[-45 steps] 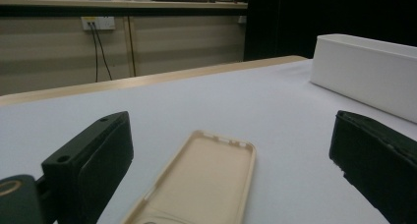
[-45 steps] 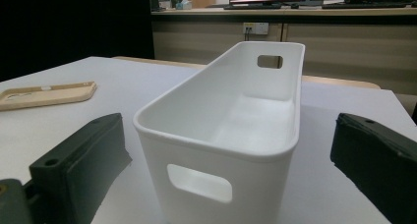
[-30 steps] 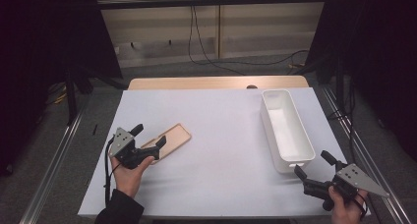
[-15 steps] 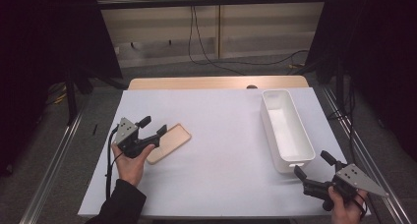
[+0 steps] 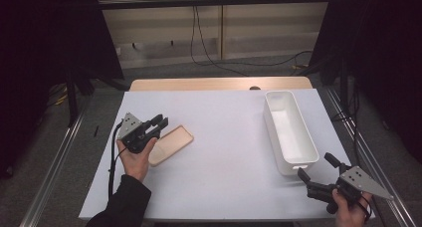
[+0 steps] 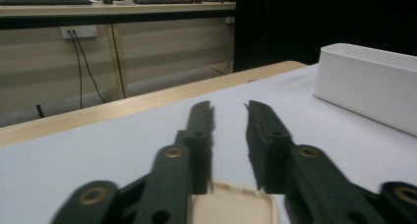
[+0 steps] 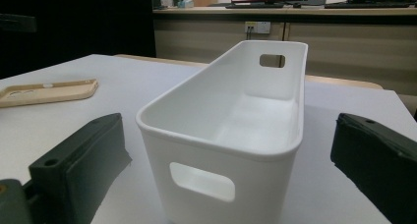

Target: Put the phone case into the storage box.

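A tan phone case [image 5: 171,143] lies flat on the white table, left of centre. A hand holds my left gripper [image 5: 160,124] over the case's left end. In the left gripper view its jaws [image 6: 228,108] have just been closing to a narrow gap. Nothing sits between the tips, and the case's edge [image 6: 233,207] lies low between the jaw bases. My right gripper [image 5: 314,165] rests at the front right corner, wide open, pointing at the near end of a white bin [image 5: 288,130]. In the right gripper view the bin [image 7: 231,111] stands between the spread jaws [image 7: 228,121], untouched.
The bin [image 6: 369,81] is empty and runs lengthwise along the table's right side. A wooden strip [image 5: 219,83] borders the far edge. Metal rails [image 5: 64,142] flank both sides. The case [image 7: 46,92] lies far to the left of the bin.
The left gripper has moved away from the person and slightly right, over the case's left end, and its jaws have narrowed. The right gripper has stayed put.
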The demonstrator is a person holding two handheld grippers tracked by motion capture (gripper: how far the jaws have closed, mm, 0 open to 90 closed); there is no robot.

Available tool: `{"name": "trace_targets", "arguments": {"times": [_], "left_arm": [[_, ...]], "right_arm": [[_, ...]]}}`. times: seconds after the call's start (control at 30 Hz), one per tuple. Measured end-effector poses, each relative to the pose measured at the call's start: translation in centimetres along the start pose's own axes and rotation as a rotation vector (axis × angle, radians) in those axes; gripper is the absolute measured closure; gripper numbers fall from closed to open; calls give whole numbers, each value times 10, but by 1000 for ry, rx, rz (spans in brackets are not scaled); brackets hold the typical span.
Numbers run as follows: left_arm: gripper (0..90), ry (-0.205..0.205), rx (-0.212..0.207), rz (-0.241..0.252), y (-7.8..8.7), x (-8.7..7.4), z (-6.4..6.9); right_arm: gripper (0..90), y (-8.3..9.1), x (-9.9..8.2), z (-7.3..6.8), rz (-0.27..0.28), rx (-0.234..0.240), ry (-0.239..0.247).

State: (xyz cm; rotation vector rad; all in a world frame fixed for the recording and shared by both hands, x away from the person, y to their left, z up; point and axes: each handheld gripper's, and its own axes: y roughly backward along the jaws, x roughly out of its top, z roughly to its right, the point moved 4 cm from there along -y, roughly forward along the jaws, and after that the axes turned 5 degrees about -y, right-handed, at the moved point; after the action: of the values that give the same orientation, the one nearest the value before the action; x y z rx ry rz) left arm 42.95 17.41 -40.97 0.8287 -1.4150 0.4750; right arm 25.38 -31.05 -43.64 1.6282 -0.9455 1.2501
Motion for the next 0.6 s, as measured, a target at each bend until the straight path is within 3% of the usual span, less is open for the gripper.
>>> {"name": "trace_targets", "arguments": {"times": [0.27, 0.6], "left_arm": [[900, 5, -18, -8, -4, 5, -3], [900, 30, -12, -59, -14, 7, -11]], "right_arm": [[0, 0, 0, 0, -1, 1, 3], [0, 1, 0, 0, 0, 0, 1]]}}
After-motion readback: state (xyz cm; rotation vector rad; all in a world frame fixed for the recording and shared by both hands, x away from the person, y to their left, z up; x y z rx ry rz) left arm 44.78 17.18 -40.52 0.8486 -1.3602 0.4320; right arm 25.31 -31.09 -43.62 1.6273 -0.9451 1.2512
